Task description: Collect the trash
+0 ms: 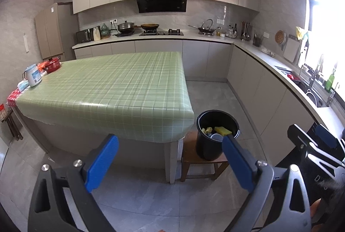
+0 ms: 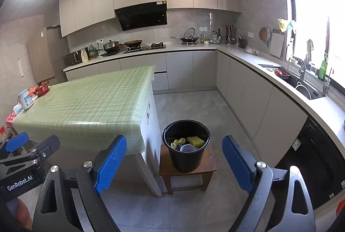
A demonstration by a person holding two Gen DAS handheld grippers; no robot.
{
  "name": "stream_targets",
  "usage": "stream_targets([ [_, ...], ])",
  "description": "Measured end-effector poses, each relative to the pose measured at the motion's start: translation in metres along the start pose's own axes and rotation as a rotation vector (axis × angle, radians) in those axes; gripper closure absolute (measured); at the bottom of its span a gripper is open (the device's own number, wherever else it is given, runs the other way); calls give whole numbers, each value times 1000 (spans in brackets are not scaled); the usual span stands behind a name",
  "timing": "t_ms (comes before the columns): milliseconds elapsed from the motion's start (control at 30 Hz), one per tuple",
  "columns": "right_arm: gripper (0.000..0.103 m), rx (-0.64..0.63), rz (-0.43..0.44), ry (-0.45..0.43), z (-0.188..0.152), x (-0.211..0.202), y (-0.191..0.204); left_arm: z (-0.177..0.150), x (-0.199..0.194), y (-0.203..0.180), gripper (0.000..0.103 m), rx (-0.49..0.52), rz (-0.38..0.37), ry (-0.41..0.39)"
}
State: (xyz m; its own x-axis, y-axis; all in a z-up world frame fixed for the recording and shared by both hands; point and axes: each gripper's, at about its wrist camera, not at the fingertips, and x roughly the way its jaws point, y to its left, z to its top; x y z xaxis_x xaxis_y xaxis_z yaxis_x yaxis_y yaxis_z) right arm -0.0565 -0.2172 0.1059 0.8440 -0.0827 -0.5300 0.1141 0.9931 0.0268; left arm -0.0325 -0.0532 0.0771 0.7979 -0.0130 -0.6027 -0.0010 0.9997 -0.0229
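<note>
A black bucket (image 1: 215,137) stands on a small wooden stool (image 1: 189,158) beside the corner of the green checked table (image 1: 112,89). It holds a yellow sponge (image 1: 224,130), crumpled yellow scraps (image 1: 207,130) and a pale round item. In the right wrist view the bucket (image 2: 186,156) with the sponge (image 2: 195,140) is straight ahead on the stool (image 2: 207,169). My left gripper (image 1: 170,163) is open and empty, held back from the table. My right gripper (image 2: 174,165) is open and empty, short of the bucket. Each gripper shows at the edge of the other's view.
At the table's far left end stand a red pot (image 1: 51,64) and a white appliance (image 1: 33,75). Kitchen counters (image 1: 151,38) run along the back and right walls with a stove (image 1: 161,32), pans and a sink (image 2: 301,85). Grey tiled floor (image 2: 189,107) lies between table and cabinets.
</note>
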Motion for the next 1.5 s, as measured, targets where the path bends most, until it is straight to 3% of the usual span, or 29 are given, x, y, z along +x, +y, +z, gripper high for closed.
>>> stream_targets([
  [1500, 11, -16, 18, 27, 0, 15, 13, 5, 7, 16, 5, -9, 61, 17],
])
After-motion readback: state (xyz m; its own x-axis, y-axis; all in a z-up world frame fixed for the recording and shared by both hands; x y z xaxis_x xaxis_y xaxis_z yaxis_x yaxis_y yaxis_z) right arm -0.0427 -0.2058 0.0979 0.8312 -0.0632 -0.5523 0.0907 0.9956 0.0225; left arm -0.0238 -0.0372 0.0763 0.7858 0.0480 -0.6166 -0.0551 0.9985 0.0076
